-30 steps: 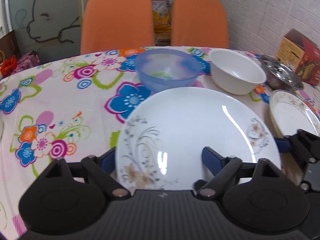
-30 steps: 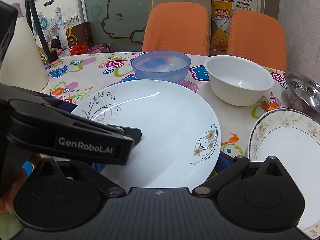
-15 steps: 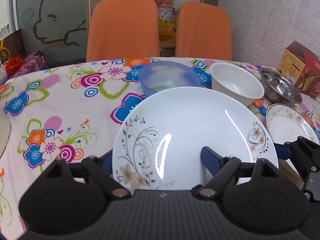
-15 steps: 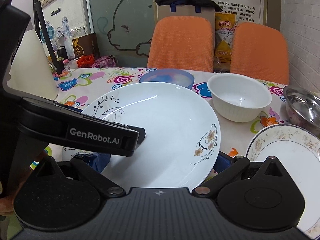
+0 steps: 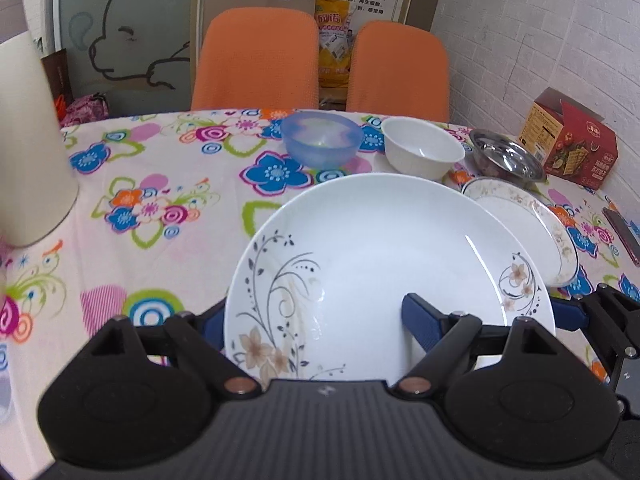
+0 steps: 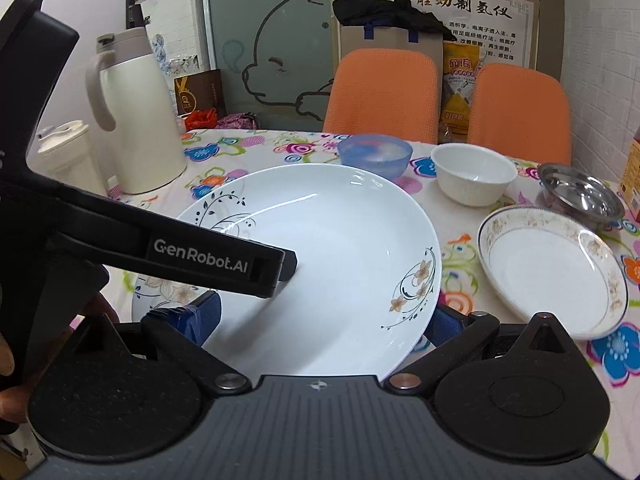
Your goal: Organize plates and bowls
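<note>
The large plate (image 5: 384, 264) at the centre of the left wrist view is white, with black curling vines and beige flowers near its lower left and right rim. The tablecloth (image 5: 160, 200) is pale pink with blue, magenta, orange and green flowers. At upper centre stand a translucent blue bowl (image 5: 322, 138) and a plain white bowl (image 5: 422, 154); right of them lie a shiny steel bowl (image 5: 506, 156) and a gold-patterned, dark-rimmed plate (image 6: 552, 268). Both chairs (image 5: 256, 60) are orange.

Both wrist views: close, overlapping tabletop (image 5: 168, 184).
</note>
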The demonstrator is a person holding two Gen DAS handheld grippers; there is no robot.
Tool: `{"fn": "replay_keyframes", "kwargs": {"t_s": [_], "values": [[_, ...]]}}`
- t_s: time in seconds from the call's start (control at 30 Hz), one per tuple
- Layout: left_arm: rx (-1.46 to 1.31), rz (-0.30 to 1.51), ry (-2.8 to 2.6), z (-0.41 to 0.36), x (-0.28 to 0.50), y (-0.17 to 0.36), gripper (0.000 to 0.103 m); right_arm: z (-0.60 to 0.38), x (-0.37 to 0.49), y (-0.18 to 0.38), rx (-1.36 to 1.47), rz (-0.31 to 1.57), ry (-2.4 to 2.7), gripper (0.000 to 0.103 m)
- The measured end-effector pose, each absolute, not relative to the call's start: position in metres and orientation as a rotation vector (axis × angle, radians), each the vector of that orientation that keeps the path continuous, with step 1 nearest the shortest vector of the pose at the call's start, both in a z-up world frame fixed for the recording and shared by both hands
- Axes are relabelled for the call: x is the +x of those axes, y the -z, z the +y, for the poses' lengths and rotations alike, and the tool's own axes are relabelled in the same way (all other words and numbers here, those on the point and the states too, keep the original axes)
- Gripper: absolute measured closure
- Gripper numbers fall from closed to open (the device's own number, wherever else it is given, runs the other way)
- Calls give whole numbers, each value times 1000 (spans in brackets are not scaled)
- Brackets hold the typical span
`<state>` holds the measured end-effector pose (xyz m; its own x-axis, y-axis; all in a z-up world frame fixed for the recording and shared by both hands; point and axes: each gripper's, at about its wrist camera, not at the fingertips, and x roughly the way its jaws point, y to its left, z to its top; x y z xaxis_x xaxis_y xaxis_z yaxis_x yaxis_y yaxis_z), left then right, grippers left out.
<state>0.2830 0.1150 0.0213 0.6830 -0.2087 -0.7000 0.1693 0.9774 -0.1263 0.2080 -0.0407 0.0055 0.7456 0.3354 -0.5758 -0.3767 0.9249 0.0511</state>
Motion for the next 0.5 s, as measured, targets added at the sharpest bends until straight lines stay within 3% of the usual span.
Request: {"fn": "replay_keyframes", "kwargs": {"t_s": [0.5], "values": [[-26,829,145,126,231,19,18,-28,180,25,-65,682,-420,14]]}}
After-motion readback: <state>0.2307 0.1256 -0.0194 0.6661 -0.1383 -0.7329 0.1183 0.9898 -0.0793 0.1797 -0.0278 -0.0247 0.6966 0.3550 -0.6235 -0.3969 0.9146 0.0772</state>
